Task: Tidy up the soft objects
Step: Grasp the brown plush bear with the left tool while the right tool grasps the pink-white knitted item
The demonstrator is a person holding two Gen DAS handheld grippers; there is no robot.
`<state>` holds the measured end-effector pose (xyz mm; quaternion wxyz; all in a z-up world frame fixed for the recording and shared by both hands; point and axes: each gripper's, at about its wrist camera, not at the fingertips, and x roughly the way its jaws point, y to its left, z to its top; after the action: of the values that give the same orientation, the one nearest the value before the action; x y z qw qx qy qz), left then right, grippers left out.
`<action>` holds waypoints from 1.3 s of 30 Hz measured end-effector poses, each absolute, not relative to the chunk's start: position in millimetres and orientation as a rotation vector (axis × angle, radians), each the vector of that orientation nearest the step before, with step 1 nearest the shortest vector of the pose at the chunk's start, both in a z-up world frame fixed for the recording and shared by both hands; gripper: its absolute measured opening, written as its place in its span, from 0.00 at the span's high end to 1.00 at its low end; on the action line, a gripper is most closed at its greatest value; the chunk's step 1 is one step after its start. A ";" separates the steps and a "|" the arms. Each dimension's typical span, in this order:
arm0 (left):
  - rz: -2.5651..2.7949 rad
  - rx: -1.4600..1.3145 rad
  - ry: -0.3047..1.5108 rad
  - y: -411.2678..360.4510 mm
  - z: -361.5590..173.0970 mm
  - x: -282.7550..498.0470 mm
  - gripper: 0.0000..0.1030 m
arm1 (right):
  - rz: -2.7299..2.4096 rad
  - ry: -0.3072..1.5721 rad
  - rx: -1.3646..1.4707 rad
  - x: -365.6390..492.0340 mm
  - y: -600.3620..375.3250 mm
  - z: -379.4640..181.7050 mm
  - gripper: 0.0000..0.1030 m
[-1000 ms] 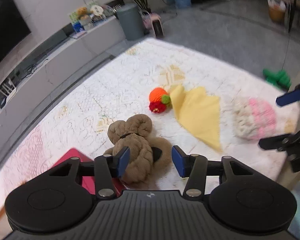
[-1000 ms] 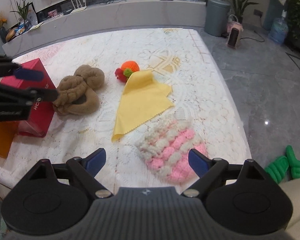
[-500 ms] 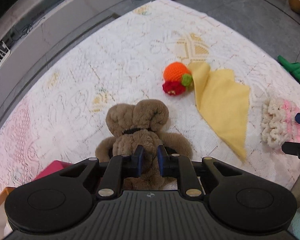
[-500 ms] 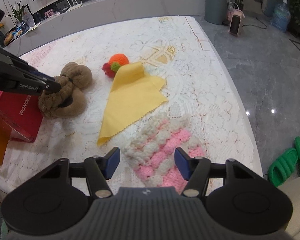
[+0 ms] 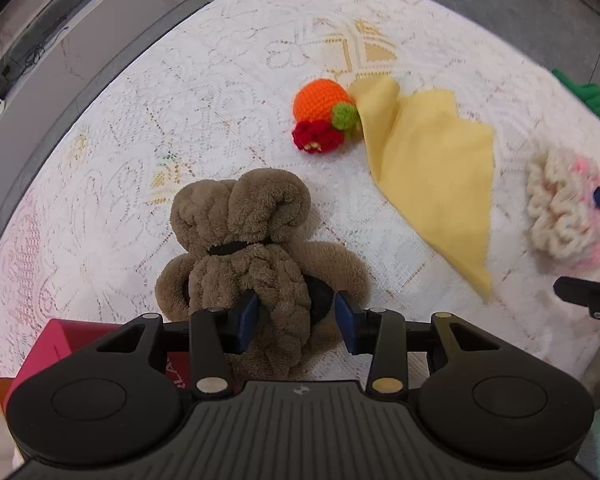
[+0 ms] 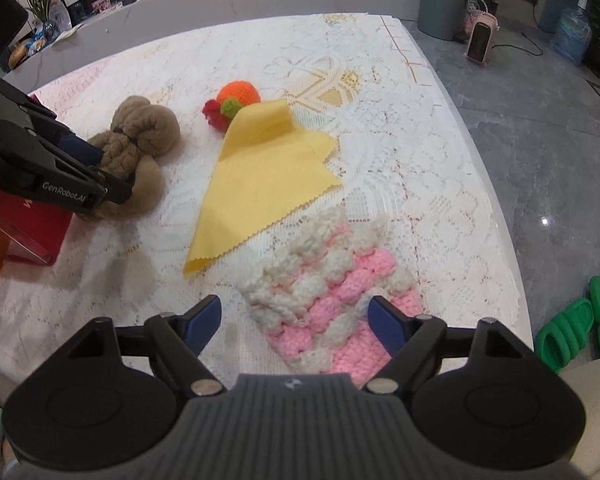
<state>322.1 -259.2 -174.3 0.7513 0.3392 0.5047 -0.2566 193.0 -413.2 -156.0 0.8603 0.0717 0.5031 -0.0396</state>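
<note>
Tongs spread around soft toys
Left gripper (image 5: 296, 316) straddles brown plush (image 5: 244, 240); right gripper (image 6: 296, 322) gapes over knitted piece (image 6: 332, 292); shallow pinches could slip.

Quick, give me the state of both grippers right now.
Left gripper: open, fingers astride the brown plush teddy bear.
Right gripper: open, over the pink and cream crocheted cloth, holding nothing.

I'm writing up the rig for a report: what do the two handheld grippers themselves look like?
Both the left gripper and the right gripper are matte black plastic with ribbed housings, round side discs, silver pivot screws and blue finger pads. White "GenRobot.AI" lettering marks the left one's side.
</note>
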 end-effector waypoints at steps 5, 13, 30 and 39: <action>-0.543 0.776 1.074 -260.9 -180.3 319.2 0.56 | -0.082 1.079 0.135 192.7 -413.3 -166.3 0.27; -0.517 0.795 1.011 -258.6 -182.5 313.6 0.70 | -0.126 1.069 0.105 188.2 -417.5 -163.9 0.52; -0.607 0.654 0.747 -234.0 -126.1 249.2 0.83 | -0.072 0.961 0.118 170.9 -397.2 -126.0 0.76; -0.652 0.541 0.691 -209.4 -85.9 206.6 0.83 | -0.052 0.896 0.115 146.3 -374.3 -91.6 0.76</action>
<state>206.6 -209.4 -85.9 0.8543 0.2573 0.3284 -0.3100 146.3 -374.3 -91.6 0.8994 0.0556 0.4328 -0.0251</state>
